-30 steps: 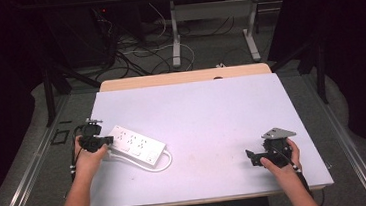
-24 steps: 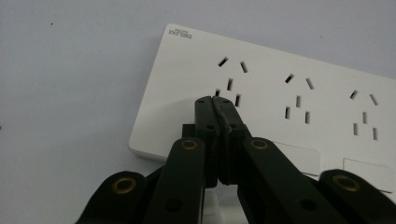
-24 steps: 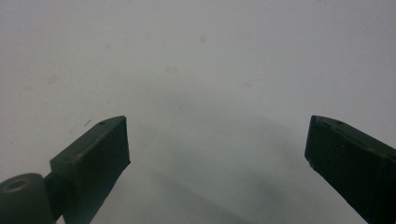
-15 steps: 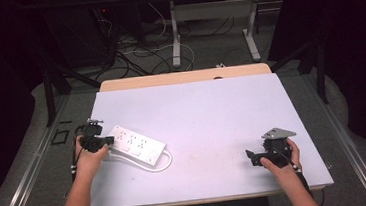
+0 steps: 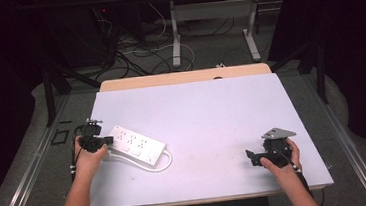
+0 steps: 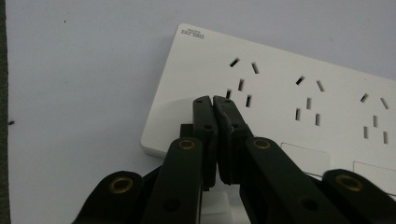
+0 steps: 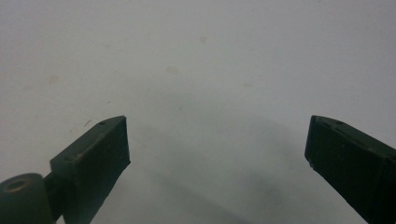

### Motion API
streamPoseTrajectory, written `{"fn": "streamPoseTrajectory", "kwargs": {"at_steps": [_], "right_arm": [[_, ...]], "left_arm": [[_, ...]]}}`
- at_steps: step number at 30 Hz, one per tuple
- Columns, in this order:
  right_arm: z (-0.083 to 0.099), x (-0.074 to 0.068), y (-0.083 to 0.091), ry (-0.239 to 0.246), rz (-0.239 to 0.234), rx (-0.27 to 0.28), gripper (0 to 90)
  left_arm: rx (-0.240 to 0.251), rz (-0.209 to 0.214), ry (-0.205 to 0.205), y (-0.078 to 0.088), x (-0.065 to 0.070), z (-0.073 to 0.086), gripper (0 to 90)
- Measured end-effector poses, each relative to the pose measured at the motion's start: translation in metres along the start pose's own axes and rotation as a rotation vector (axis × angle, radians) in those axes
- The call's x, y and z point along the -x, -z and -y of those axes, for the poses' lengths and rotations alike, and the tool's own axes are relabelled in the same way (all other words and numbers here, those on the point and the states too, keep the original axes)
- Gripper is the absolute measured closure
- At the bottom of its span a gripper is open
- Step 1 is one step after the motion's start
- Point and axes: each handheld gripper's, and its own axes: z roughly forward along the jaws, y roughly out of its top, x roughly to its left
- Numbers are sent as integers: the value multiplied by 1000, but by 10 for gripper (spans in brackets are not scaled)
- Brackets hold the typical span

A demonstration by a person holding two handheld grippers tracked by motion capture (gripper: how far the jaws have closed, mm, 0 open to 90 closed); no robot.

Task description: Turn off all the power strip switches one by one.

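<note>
Your left gripper point(image 6: 213, 100), jaws pressed together, hovers over the white power strip point(image 5: 137, 145), which runs ten-to-four o'clock; your right gripper point(image 7: 217, 144) gapes wide.

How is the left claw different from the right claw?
The left claw has its jaws pressed together over the white power strip; the right claw is wide open above bare table. The right one carries a grey plate; the left does not. Both are black and hand-held.

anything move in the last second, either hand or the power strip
Nothing visibly changed. The left hand-held gripper sits closed at the end of the white power strip, and the right hand-held gripper rests open on the table, all as a second ago.
</note>
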Motion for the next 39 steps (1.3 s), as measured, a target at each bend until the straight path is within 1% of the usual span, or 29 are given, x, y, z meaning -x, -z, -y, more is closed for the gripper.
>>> {"fn": "streamPoseTrajectory", "kwargs": {"at_steps": [5,15,18,19,20,21,22,24,25,26,28,29,30,31,32,36,37,38,39], "right_arm": [[0,0,0,0,0,0,59],[0,0,0,-1,-4,-2,60],[0,0,0,-4,-4,0,59],[0,1,0,2,1,0,59],[0,1,0,-3,-3,0,59],[0,1,0,-6,0,-2,59],[0,1,0,-6,0,-2,59],[0,1,0,-9,-2,0,59],[0,2,0,-1,-5,4,59],[0,1,1,-9,-2,2,59],[0,1,1,-7,-5,3,59],[0,2,1,-7,-3,3,59],[0,2,0,-8,-2,3,59],[0,2,0,5,-5,6,59],[0,2,0,3,-6,4,59],[-1,0,-1,-7,-1,2,59],[-1,0,-1,2,-1,4,59],[-1,-1,-1,-6,-3,-1,59],[-1,-1,0,-3,-5,0,59]], "left_arm": [[-5,0,-2,0,0,0,888],[7,-5,-2,-1,0,0,888],[-2,4,4,0,0,0,888],[-1,1,3,-1,0,0,888],[-2,-1,1,-1,0,0,888],[-20,-7,-8,0,0,0,900],[-4,-24,-9,-3,1,1,900],[0,-32,-20,-2,2,2,900],[3,-37,-12,-3,4,2,900],[3,-39,-14,-3,4,2,900],[10,-41,-12,-3,4,3,900],[4,-37,-22,-2,3,2,900],[-10,-31,-20,-1,2,2,900],[-6,-30,-14,-2,3,2,900],[7,-33,-11,-2,3,3,900],[15,-43,-15,-3,5,4,900],[24,-46,-12,-3,5,4,900],[22,-43,-11,-3,5,5,900],[17,-40,-10,-2,5,5,900]]}}
